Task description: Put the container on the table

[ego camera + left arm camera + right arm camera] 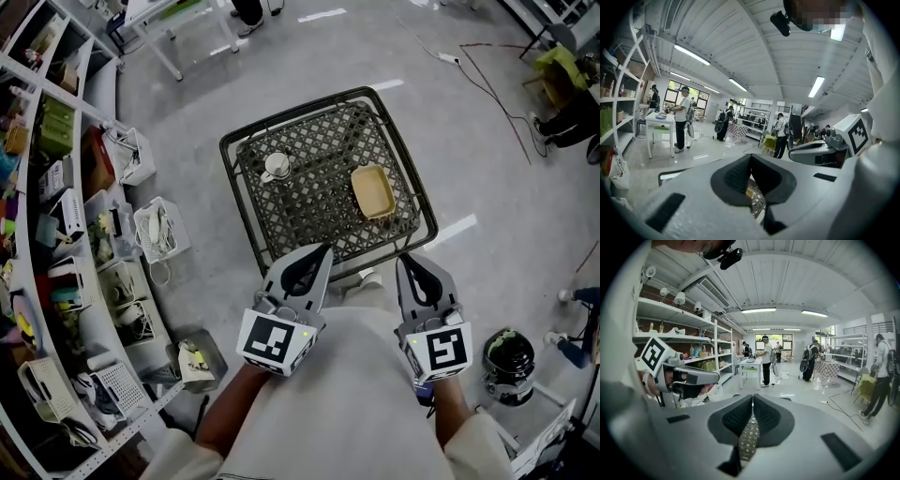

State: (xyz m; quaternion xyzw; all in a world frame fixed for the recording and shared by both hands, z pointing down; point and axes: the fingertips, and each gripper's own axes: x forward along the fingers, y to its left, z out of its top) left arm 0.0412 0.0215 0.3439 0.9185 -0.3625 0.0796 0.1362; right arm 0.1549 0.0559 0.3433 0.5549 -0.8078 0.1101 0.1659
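Note:
A shallow tan rectangular container (373, 190) lies on the right side of the black lattice table (253, 206). A white teapot-like vessel (276, 166) stands on the table's left part. My left gripper (324, 249) and right gripper (401, 259) are held close to my body, just short of the table's near edge. Both are shut with nothing between the jaws. In the left gripper view the pads (736, 176) meet at the tip, and the left gripper (750, 158) shows a strip of lattice below. The right gripper (752, 401) looks the same, pads pressed together over the lattice table (749, 439).
Grey shelving (56, 216) with white bins (155, 230) curves along the left. A black round bucket (507, 366) stands on the floor at right. A white table (169, 23) and cables (487, 75) lie further off. Several people (765, 359) stand in the distance.

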